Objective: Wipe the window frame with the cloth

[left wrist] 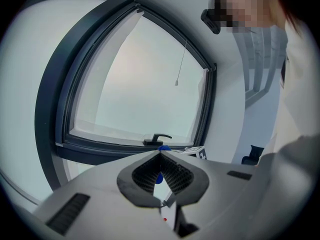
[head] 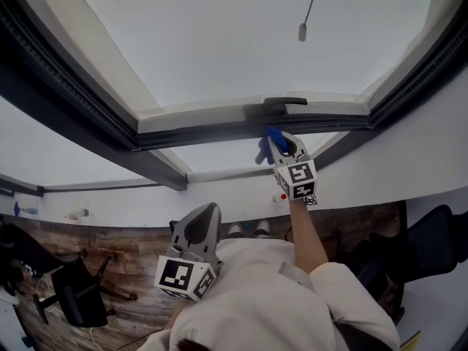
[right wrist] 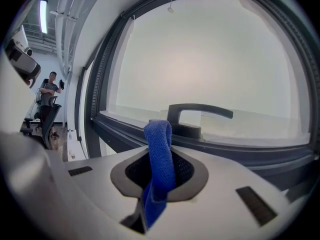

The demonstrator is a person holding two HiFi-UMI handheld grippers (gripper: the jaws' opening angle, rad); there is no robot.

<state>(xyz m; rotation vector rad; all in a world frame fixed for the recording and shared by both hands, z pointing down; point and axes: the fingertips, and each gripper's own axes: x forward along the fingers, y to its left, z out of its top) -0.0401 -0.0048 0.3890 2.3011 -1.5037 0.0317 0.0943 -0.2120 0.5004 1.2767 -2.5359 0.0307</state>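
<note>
A blue cloth [right wrist: 159, 154] is pinched in my right gripper [right wrist: 159, 176], folded and sticking up past the jaws. In the head view the right gripper [head: 281, 151] holds the blue cloth [head: 272, 140] just below the dark window frame [head: 219, 134], close to the black window handle [head: 285, 102]. In the right gripper view the handle [right wrist: 197, 115] sits just beyond the cloth on the lower frame rail [right wrist: 125, 129]. My left gripper [head: 199, 229] hangs low near my body, shut and empty; in its own view its jaws [left wrist: 161, 174] meet, far from the frame [left wrist: 100, 149].
A blind cord with a small weight [head: 302, 31] hangs before the pane. White wall [head: 409, 159] surrounds the window. Below lie a wooden floor [head: 110, 247], a black office chair [head: 77, 298] at left and another [head: 431, 240] at right. A person [right wrist: 50, 91] stands far left.
</note>
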